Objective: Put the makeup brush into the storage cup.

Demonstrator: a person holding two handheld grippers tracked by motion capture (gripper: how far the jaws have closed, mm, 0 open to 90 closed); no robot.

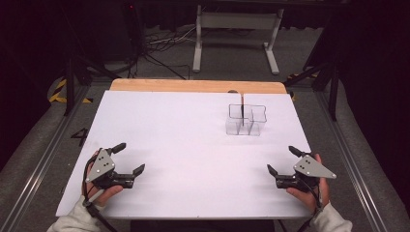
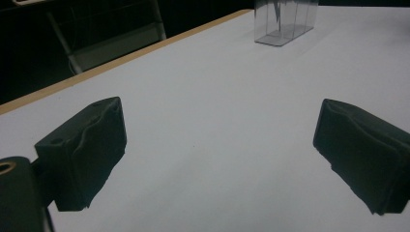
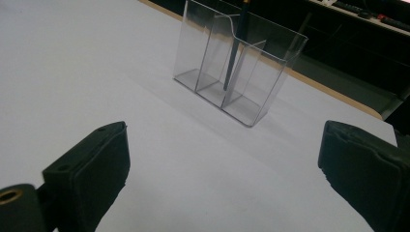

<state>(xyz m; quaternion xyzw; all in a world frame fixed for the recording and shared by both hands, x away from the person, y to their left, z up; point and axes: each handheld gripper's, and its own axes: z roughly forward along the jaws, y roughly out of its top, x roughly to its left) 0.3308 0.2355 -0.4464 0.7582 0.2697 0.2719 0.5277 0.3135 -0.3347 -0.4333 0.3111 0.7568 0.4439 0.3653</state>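
Dark room all round, the walls lost in black. Up front sits the bench (image 1: 159, 125), covered in a white sheet, a strip of pale wood showing along its far edge. Grey floor (image 1: 309, 53) beyond it, with a tangle of cables (image 1: 167, 41) lying loose. A white metal frame (image 1: 237, 36) stands on two feet at the back, possibly a table's underside. Yellow-black hazard tape (image 1: 60, 92) marks the floor at left; metal rails (image 1: 355, 169) flank the bench.

Both grippers (image 1: 127, 158) (image 1: 281, 159), jaws apart.
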